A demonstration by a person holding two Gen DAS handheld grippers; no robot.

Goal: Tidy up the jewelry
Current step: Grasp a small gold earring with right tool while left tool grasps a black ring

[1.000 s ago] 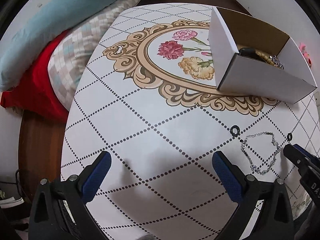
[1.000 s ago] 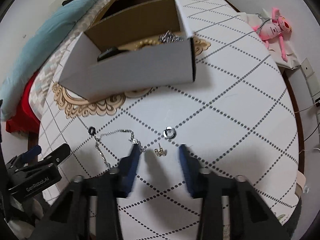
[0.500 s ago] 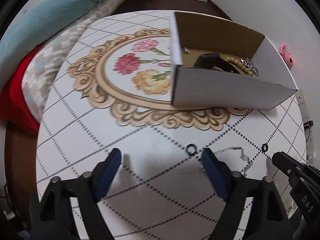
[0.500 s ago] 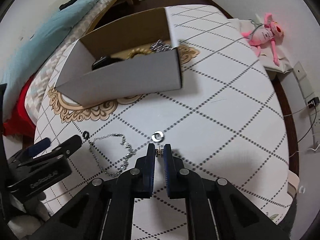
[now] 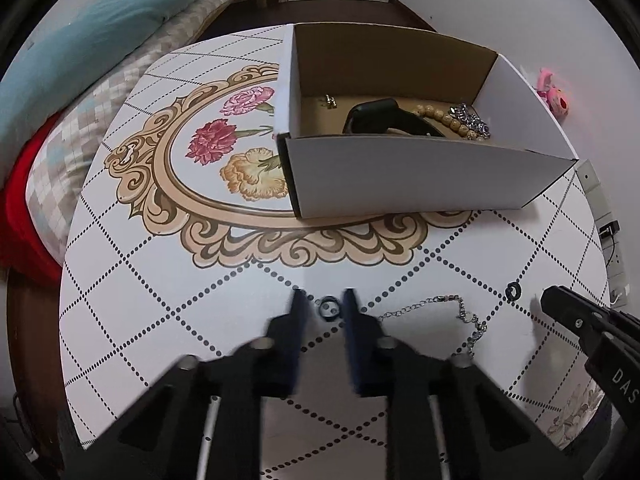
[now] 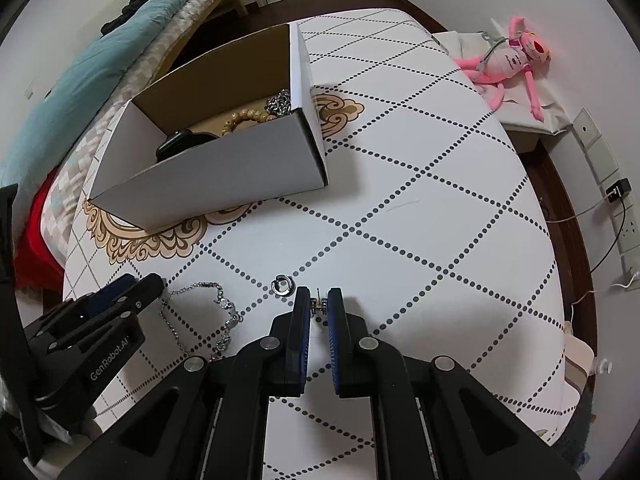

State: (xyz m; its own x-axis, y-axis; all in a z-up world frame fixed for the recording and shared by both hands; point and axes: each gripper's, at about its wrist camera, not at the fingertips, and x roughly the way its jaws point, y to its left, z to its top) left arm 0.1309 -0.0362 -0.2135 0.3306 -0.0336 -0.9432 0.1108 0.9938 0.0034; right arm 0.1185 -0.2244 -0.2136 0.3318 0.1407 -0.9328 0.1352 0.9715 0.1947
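Observation:
A white cardboard box [image 5: 424, 176] [image 6: 224, 176] on the table holds a black band [image 5: 384, 118], a bead bracelet [image 5: 444, 118], a silver chain and a small earring. My left gripper [image 5: 324, 306] has its jaws closing around a small black ring [image 5: 329, 307], which lies on the table between the pads. My right gripper [image 6: 319, 306] is shut on a small gold earring [image 6: 318, 305], just above the table. A silver chain bracelet [image 5: 452, 312] [image 6: 208, 316] lies between the grippers. A silver ring [image 6: 282, 284] lies just left of the right gripper and also shows in the left wrist view [image 5: 513, 291].
The oval table [image 6: 420, 216] has a dotted diamond pattern and a floral medallion [image 5: 224, 160]. A bed with teal and checked bedding [image 5: 100, 40] runs along the left. A pink plush toy [image 6: 512, 56] lies beyond the table's right edge. Wall sockets and cables [image 6: 616, 200] are at the right.
My left gripper has moved right to the black ring and its jaws have narrowed around it. My right gripper stays shut on the gold earring it closed on earlier.

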